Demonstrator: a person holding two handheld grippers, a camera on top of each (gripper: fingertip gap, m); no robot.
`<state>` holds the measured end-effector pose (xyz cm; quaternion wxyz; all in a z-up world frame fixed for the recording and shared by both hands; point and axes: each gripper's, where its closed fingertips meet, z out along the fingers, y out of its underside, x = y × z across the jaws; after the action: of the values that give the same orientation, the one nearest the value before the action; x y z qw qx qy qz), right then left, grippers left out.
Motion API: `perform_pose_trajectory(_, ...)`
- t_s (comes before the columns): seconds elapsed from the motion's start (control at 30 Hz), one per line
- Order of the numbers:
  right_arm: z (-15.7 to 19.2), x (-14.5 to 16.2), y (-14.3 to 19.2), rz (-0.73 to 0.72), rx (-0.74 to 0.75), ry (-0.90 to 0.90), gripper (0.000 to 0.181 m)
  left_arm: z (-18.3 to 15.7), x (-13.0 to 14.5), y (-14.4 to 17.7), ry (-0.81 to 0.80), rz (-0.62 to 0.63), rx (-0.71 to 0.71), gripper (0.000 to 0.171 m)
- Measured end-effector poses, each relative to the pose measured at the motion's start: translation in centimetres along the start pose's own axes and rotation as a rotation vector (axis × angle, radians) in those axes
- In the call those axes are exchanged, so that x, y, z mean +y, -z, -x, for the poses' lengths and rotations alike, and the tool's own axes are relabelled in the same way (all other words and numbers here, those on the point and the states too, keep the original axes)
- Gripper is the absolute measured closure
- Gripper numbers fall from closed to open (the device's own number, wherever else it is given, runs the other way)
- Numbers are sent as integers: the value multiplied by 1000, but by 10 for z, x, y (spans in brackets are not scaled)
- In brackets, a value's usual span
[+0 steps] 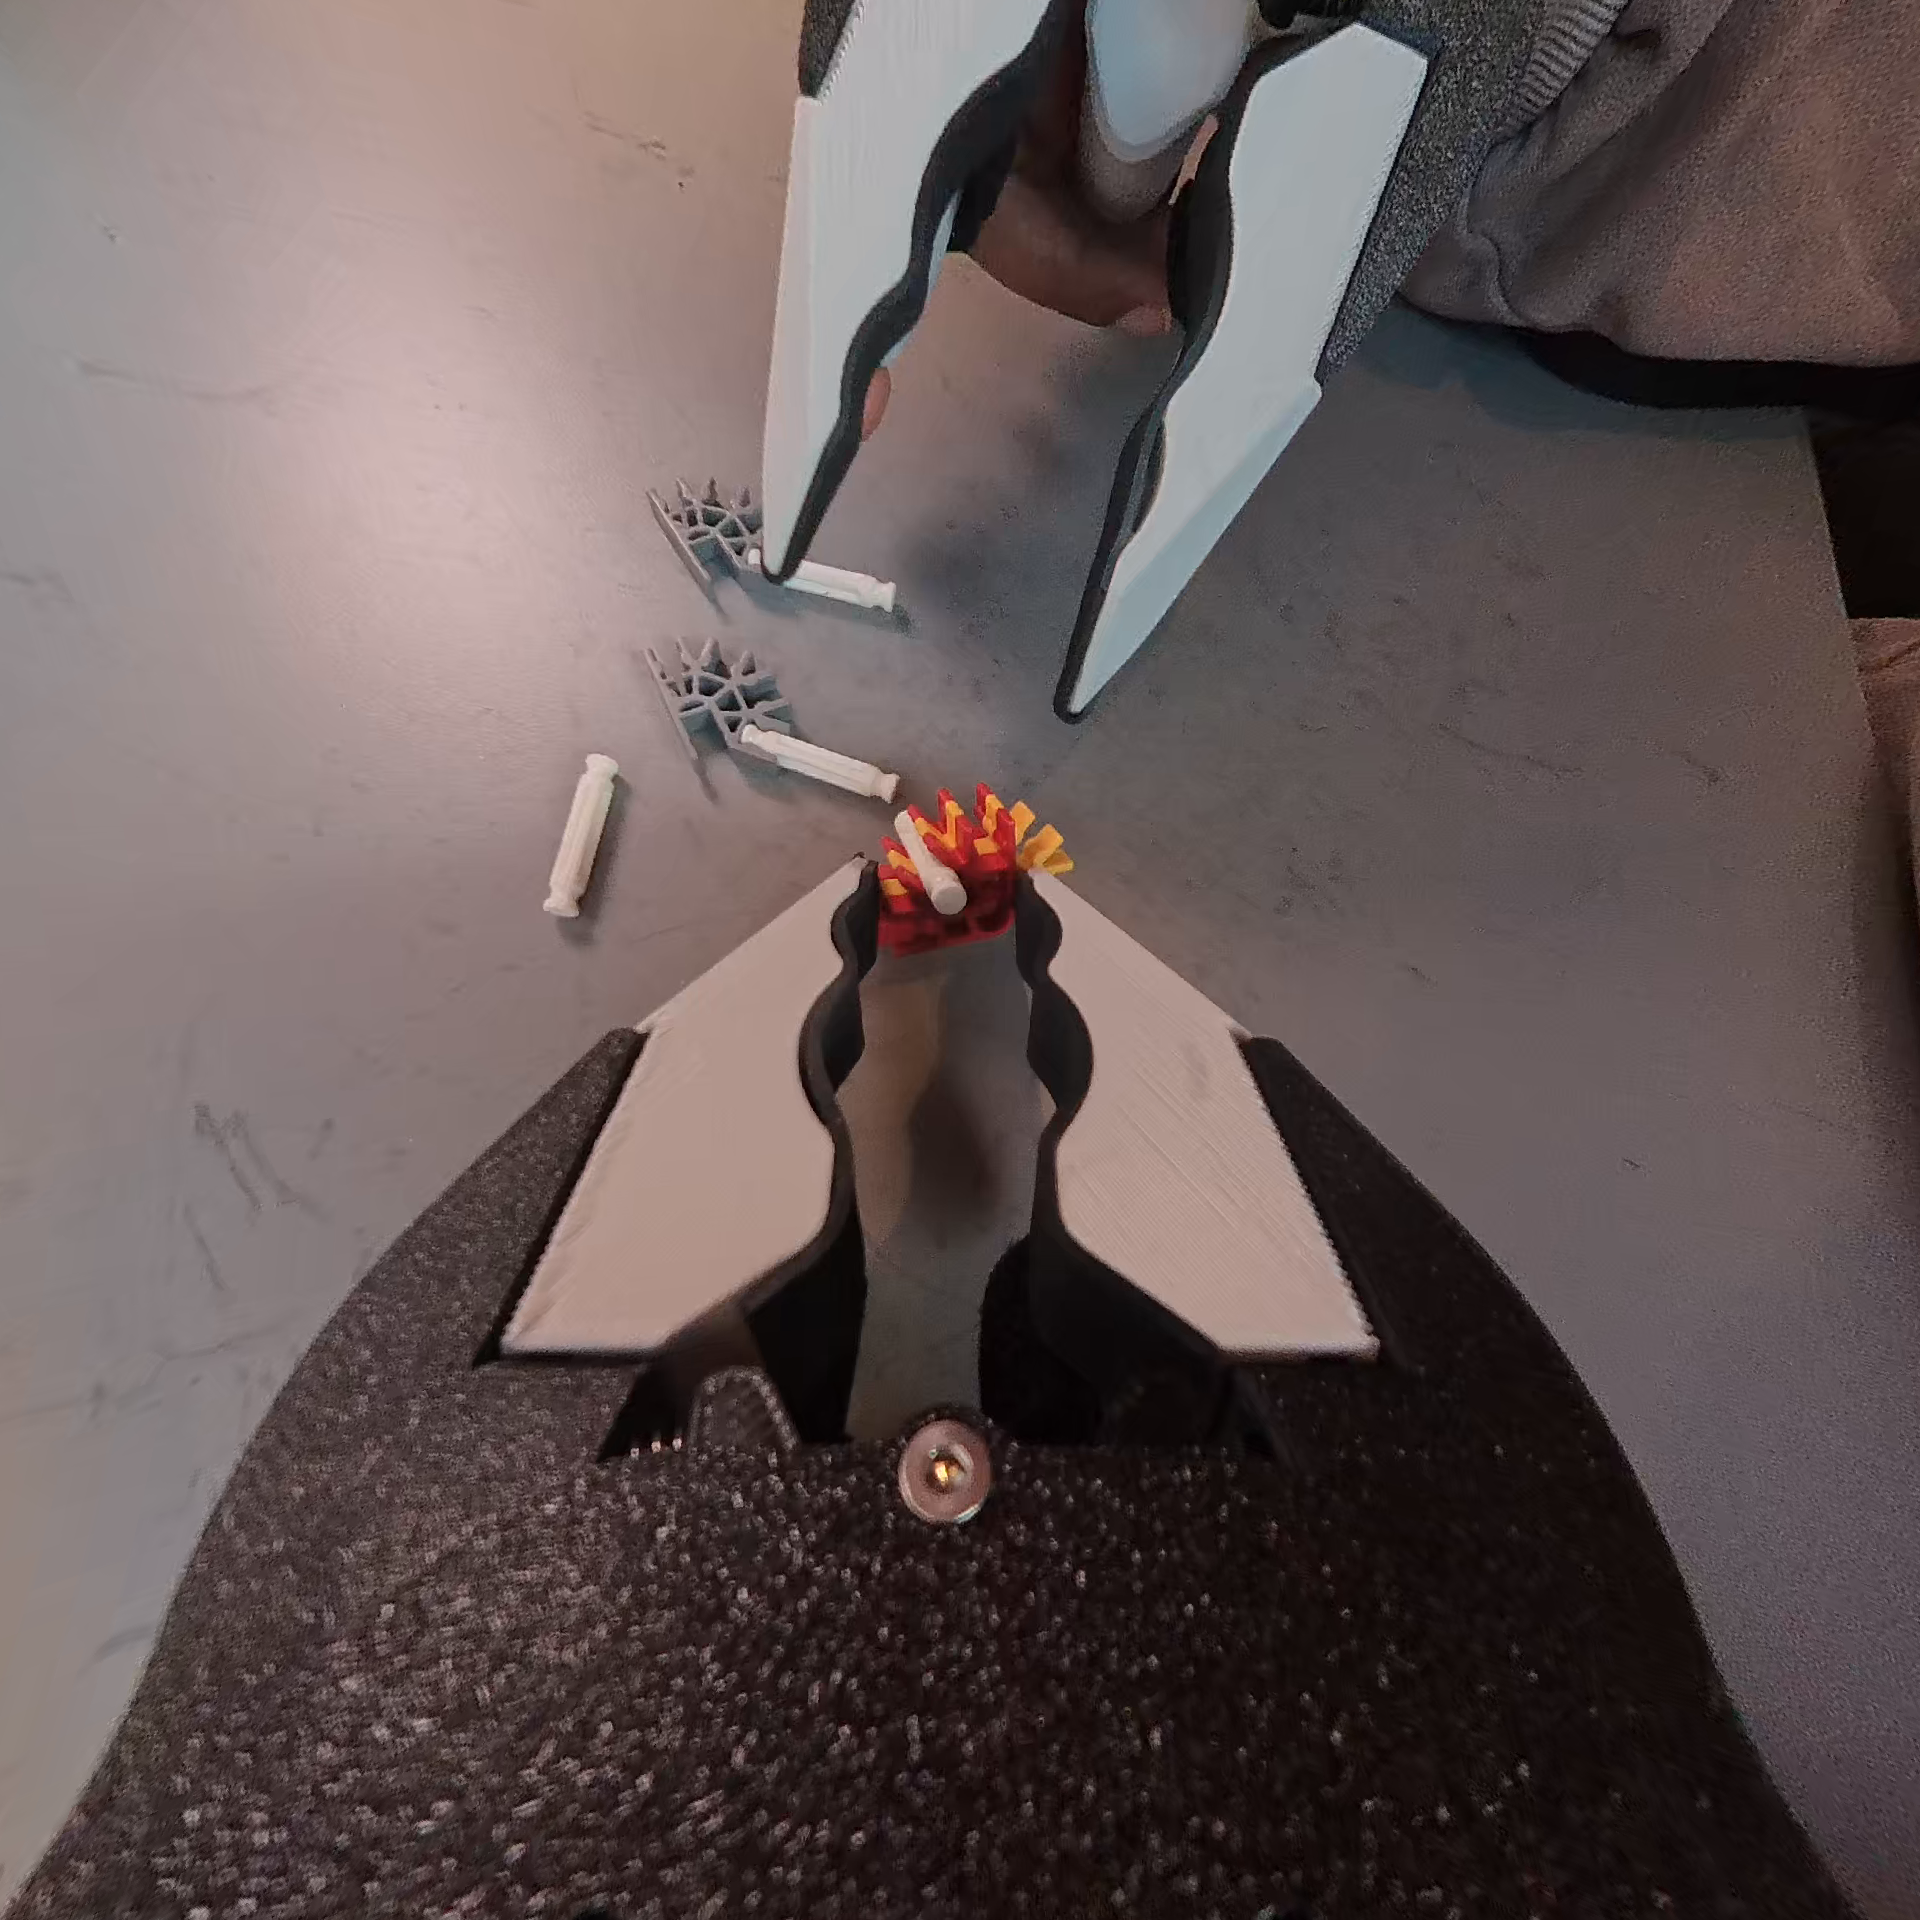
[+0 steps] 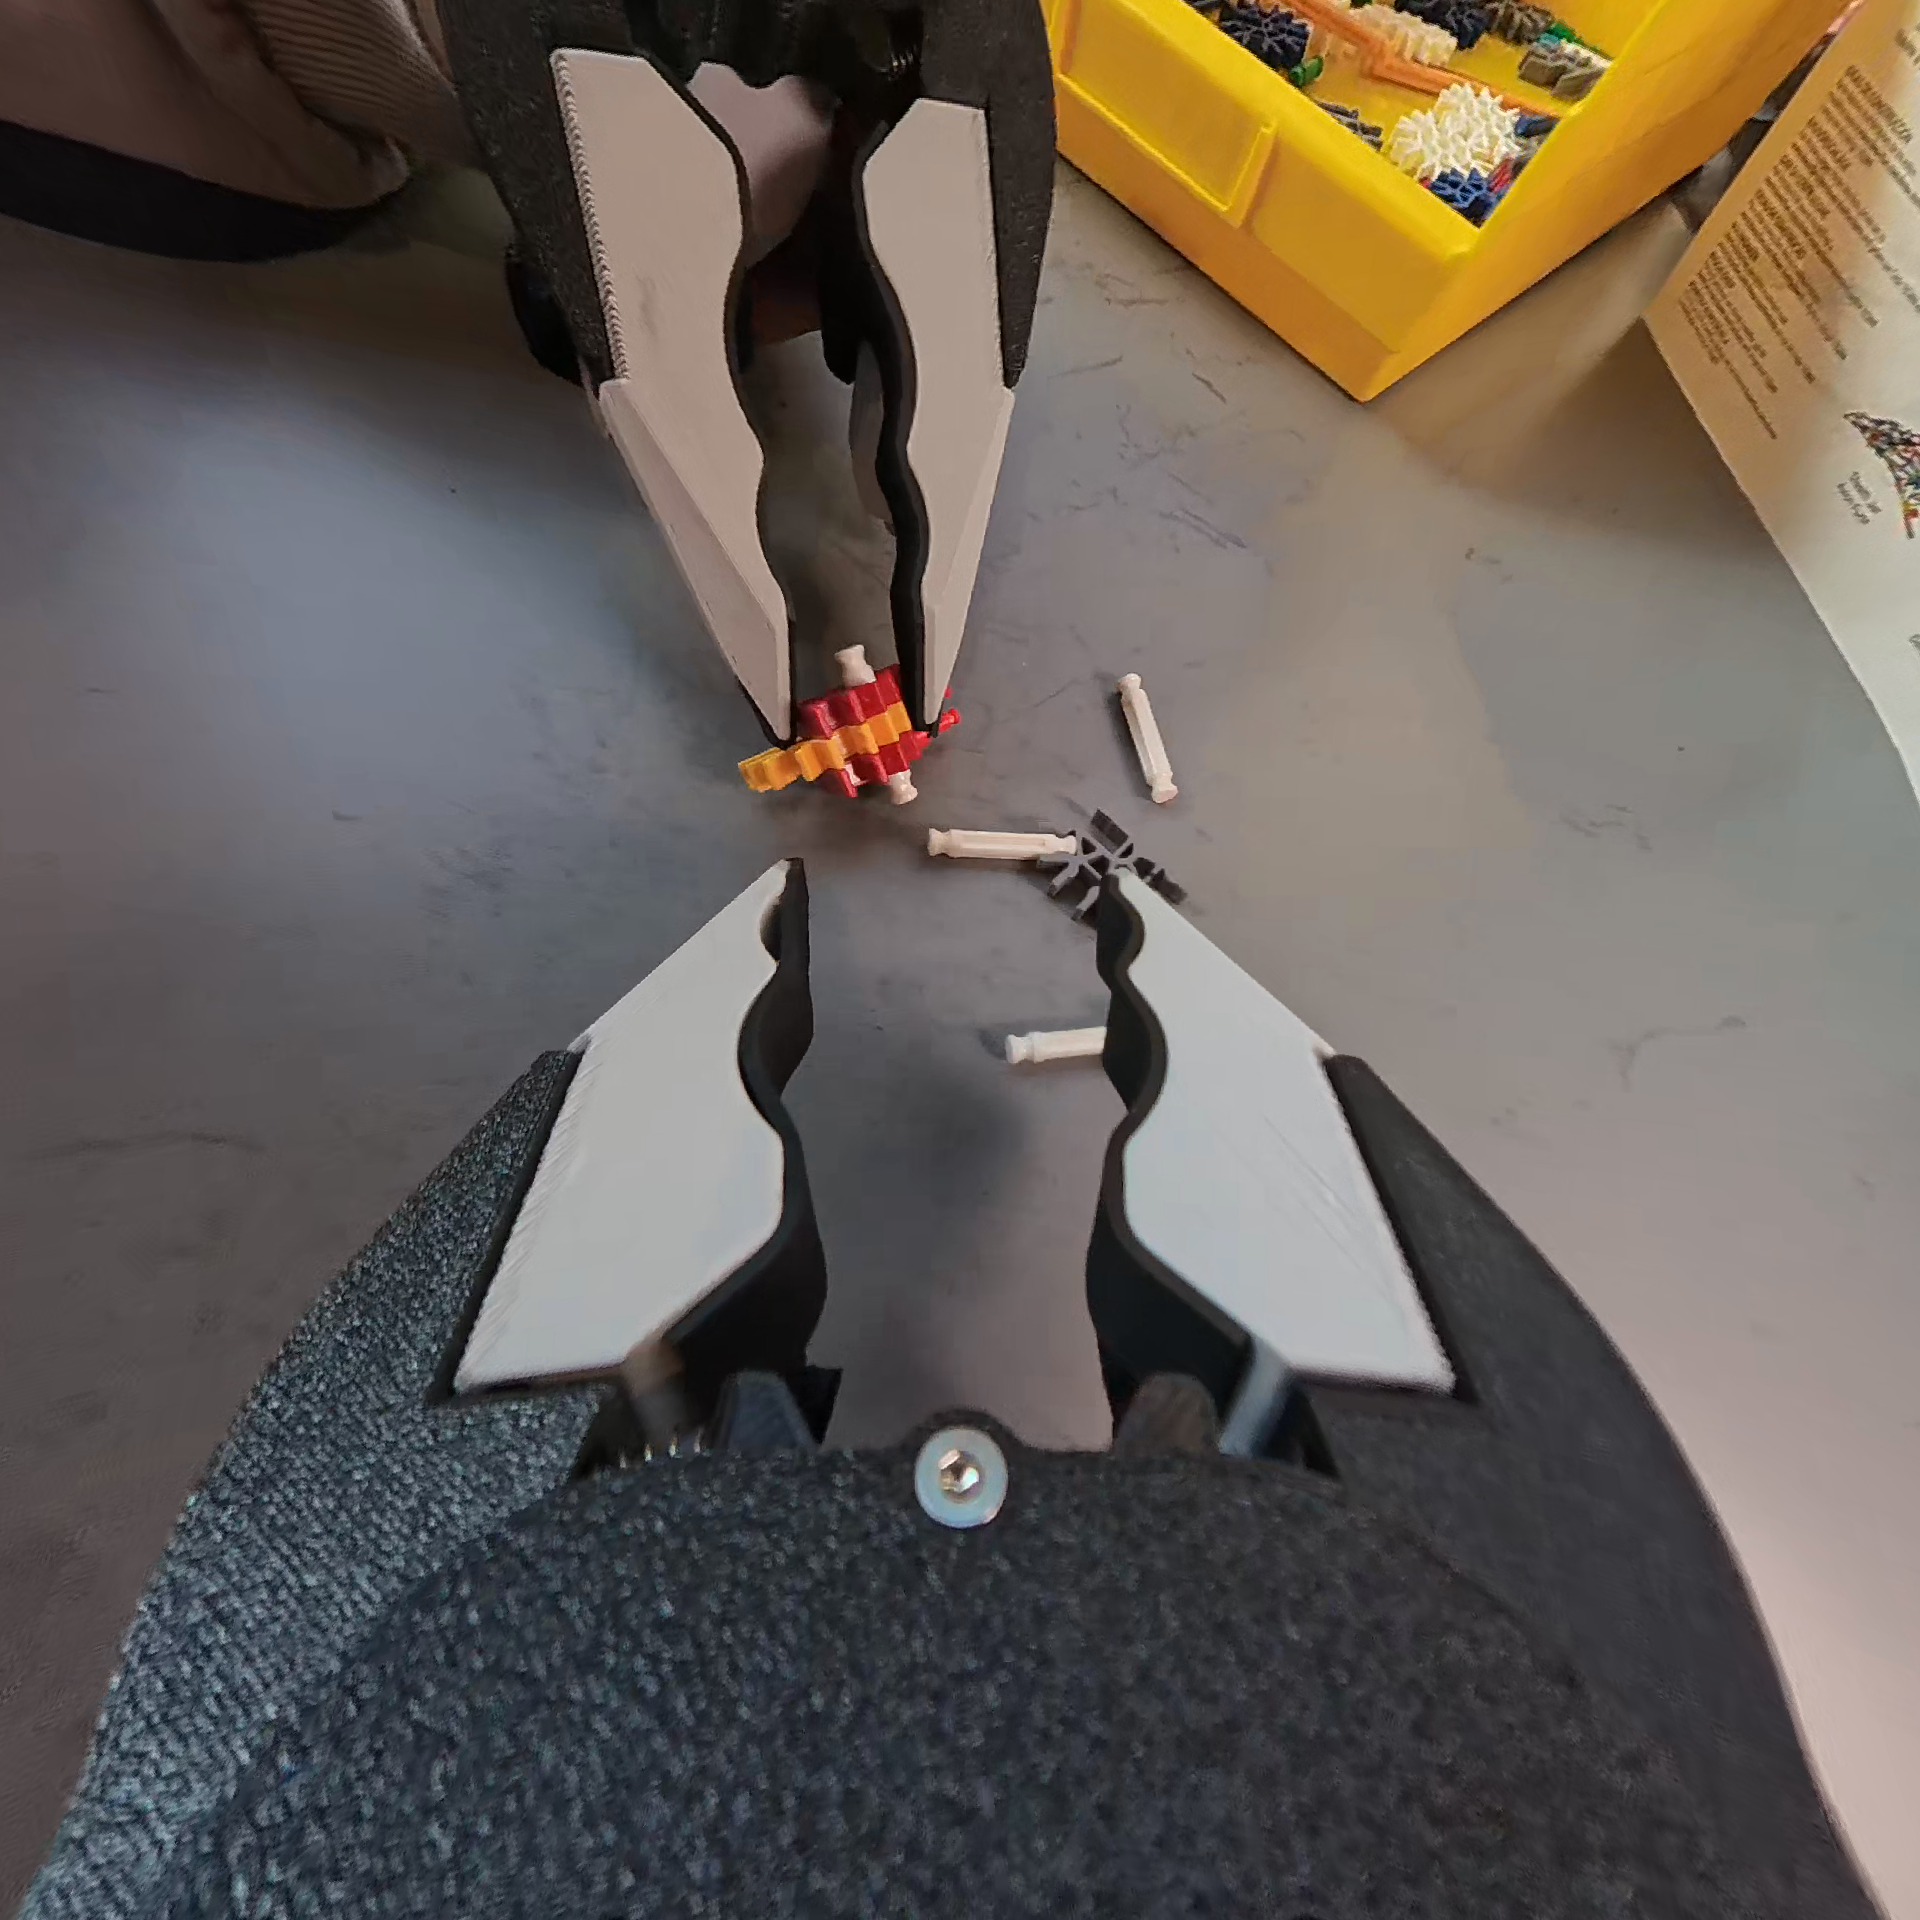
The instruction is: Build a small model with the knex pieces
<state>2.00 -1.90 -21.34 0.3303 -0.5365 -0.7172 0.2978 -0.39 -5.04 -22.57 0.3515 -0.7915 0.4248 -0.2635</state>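
Two grippers: both over the grey matte tabletop, facing each other.
Left gripper: pinched tight on a small stack of red and orange-yellow toothed plastic connectors, a short white rod poking through it; the stack sits right at the fingertips, just above the table.
Loose rod: one white ribbed plastic rod lies alone on the table, left of the held stack in the left wrist view.
Near connector: a grey fan-shaped plastic connector with a white rod plugged in lies flat, between the loose rod and the stack.
Far connector: a second grey fan-shaped connector with white rod, touching or just under one fingertip of the right gripper.
Right gripper: jaws wide apart, holding nothing, tips down near the table beside the grey pieces.
Bin: a yellow plastic parts bin of mixed coloured pieces, far right in the right wrist view.
Sheet: a printed paper sheet just beside the bin.
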Motion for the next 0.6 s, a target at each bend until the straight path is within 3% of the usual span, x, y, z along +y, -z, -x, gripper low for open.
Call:
perform_pose_trajectory(0.23,14,-1,-8,30,-22,44,129,10,1,15,-34,8,-47,146)
perform_pose_trajectory(0.5,9,-6,-14,29,36,30,110,8,5,34,3,5,14,142)
perform_pose_trajectory(0.6,8,-9,-13,13,37,20,115,5,9,30,0,37,20,137)
